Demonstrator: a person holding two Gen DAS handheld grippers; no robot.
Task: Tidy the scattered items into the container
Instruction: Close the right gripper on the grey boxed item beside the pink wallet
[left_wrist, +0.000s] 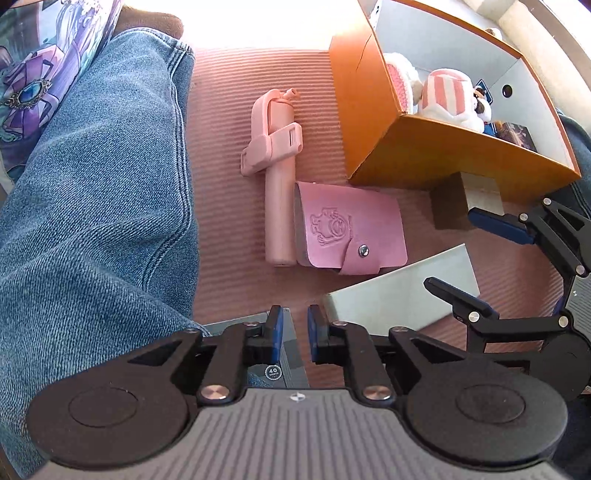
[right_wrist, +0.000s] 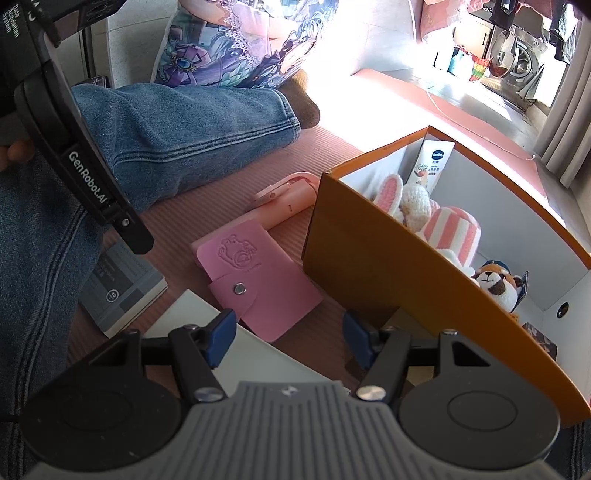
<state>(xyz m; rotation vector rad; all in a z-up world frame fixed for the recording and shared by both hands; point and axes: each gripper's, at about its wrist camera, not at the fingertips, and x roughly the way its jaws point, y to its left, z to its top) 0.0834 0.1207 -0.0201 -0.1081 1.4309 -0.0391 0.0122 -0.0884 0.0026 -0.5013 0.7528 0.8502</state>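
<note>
The pink card wallet (left_wrist: 351, 227) lies flat at the centre of the left wrist frame on a ribbed pink mat (left_wrist: 229, 110), embossed with a cartoon figure and shut by a snap tab. Touching its left edge lies a pink selfie stick (left_wrist: 275, 173). To the upper right stands an orange box (left_wrist: 436, 147), white inside, holding plush toys (left_wrist: 447, 96). The left tongs (left_wrist: 295, 332) sit nearly clenched, holding nothing, over a grey booklet (right_wrist: 122, 288). The right tongs (right_wrist: 288, 339) are spread wide, holding nothing.
</note>
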